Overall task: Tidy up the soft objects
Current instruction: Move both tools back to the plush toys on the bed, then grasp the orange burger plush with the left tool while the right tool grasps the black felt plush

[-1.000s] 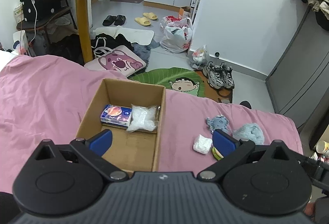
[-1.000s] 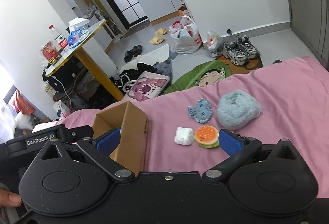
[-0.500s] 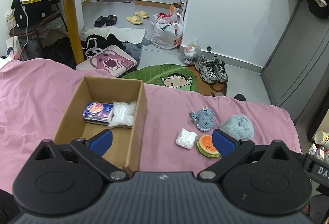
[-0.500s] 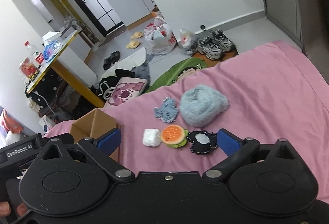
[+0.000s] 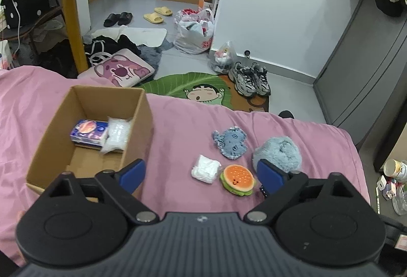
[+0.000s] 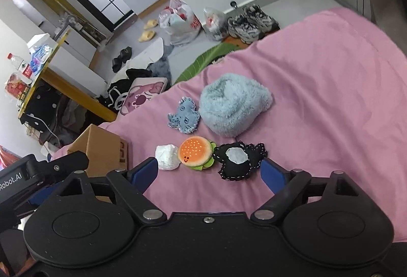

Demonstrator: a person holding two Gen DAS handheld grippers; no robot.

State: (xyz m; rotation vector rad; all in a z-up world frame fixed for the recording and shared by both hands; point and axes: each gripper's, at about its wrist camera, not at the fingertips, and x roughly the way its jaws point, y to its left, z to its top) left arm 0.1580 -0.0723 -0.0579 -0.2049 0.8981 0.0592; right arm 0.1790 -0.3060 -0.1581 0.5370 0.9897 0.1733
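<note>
A bed covered in a pink sheet (image 5: pixel 178 129) fills the lower half of both wrist views, with a cluttered floor beyond it.

On the left part of the bed stands an open cardboard box (image 5: pixel 142 109). Inside it, against the far wall, lie a blue tissue packet (image 5: pixel 87 133) and, touching it on the right, a clear plastic bag of white material (image 5: pixel 117 134).

To the right of the box, a cluster of soft objects lies on the sheet. A small white wad (image 5: pixel 205 168) sits just beside a hamburger plush (image 5: pixel 237 179) with an orange top and a smiling face. Behind them lie a flat blue-grey fuzzy toy (image 5: pixel 231 141) and a larger fluffy pale-blue bundle (image 5: pixel 278 153). In the right wrist view a black plush with a white patch (image 6: pixel 237 160) lies touching the hamburger plush on its right side.

The left gripper (image 5: pixel 201 175) hovers above the sheet, its jaws apart and having just been closing a little; the white wad and hamburger plush appear between its blue pads, but nothing is clamped. The right gripper (image 6: pixel 211 172) likewise has its jaws apart and just narrowing, with the white wad, hamburger plush and black plush seen in the gap, none of them touched.

On the floor beyond are a green cartoon rug (image 5: pixel 193 89), grey sneakers (image 5: pixel 250 78) and a white plastic bag (image 5: pixel 194 31).
</note>
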